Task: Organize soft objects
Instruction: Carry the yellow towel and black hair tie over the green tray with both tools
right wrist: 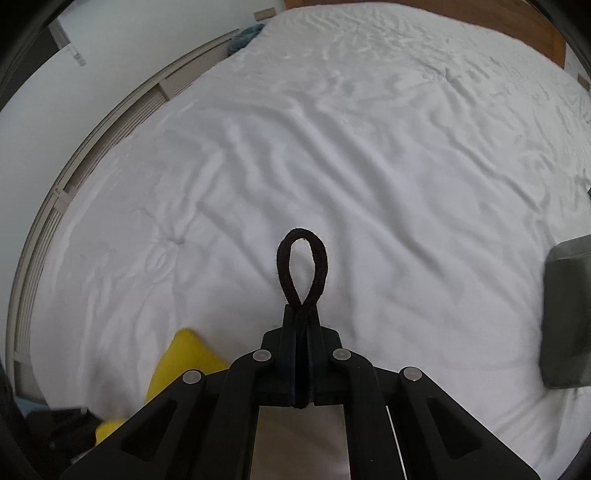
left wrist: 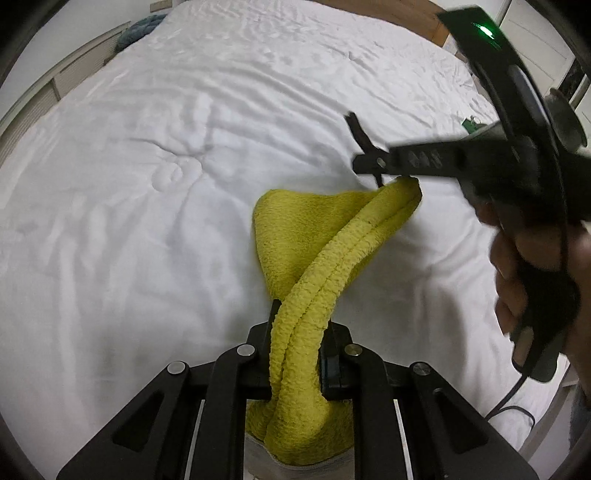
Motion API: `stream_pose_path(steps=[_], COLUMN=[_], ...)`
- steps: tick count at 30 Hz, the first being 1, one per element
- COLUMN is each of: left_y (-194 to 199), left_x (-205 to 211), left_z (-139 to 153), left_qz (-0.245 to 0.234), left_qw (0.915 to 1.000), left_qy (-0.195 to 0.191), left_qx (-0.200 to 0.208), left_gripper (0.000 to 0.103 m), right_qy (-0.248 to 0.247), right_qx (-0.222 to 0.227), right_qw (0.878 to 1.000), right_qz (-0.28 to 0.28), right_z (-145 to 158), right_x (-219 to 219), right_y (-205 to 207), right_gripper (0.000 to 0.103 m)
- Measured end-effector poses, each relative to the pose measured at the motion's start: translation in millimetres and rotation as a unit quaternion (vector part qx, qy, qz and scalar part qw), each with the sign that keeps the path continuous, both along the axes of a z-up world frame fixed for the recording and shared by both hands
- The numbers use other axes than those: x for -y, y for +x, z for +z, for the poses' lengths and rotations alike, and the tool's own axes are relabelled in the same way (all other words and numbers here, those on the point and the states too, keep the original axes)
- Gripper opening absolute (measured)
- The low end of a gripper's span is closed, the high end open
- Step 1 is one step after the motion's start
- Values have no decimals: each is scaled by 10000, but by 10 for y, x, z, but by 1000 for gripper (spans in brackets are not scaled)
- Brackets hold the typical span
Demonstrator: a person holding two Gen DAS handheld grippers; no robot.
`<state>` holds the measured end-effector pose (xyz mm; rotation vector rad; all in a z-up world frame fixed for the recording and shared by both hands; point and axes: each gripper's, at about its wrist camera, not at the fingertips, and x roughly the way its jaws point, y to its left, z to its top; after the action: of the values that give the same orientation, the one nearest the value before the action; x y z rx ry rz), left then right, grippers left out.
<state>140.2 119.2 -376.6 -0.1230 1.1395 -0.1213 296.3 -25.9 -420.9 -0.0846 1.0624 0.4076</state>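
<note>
A yellow terry towel (left wrist: 314, 266) hangs stretched above the white bed (left wrist: 147, 166). My left gripper (left wrist: 297, 332) is shut on one end of it, and the towel bunches between and below the fingers. In the left wrist view my right gripper (left wrist: 373, 166) is at the towel's far corner. In the right wrist view my right gripper (right wrist: 301, 314) is shut on a dark brown hanging loop (right wrist: 302, 266), which sticks out past the fingertips. A yellow part of the towel (right wrist: 184, 358) shows at lower left there.
The wrinkled white duvet (right wrist: 351, 166) fills both views. A slatted beige wall unit (right wrist: 110, 122) runs along the bed's left side. A blue-grey cloth (left wrist: 142, 31) lies at the far left corner. A grey object (right wrist: 569, 314) sits at the right edge.
</note>
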Motion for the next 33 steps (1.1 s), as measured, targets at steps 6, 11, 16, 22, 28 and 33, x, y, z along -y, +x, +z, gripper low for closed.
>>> stream_pose_path(steps=[6, 11, 16, 22, 28, 33], left_y=[-179, -393, -486, -388, 225, 946], left_x=[85, 465, 1258, 2566, 3828, 4471], left_z=[386, 728, 1011, 1156, 1218, 1138], left_qz=[-320, -921, -1542, -2015, -1793, -1348], left_qw=[9992, 9954, 9878, 9782, 9781, 9844], left_qy=[218, 236, 59, -471, -1040, -959], left_qx=[72, -110, -192, -187, 186, 597], left_gripper=[12, 12, 12, 12, 12, 12], right_qy=[54, 70, 52, -193, -350, -378], right_qx=[171, 36, -136, -149, 239, 641], right_qw=[9998, 10000, 9992, 9952, 9907, 9866], right_qz=[52, 17, -363, -946, -1292, -1450], right_z=[431, 785, 979, 1280, 1659, 1732], right_x=[196, 677, 1490, 2729, 3940, 4821], right_y=[-479, -959, -1414, -1544, -1254, -807], right_gripper=[3, 3, 3, 3, 3, 3])
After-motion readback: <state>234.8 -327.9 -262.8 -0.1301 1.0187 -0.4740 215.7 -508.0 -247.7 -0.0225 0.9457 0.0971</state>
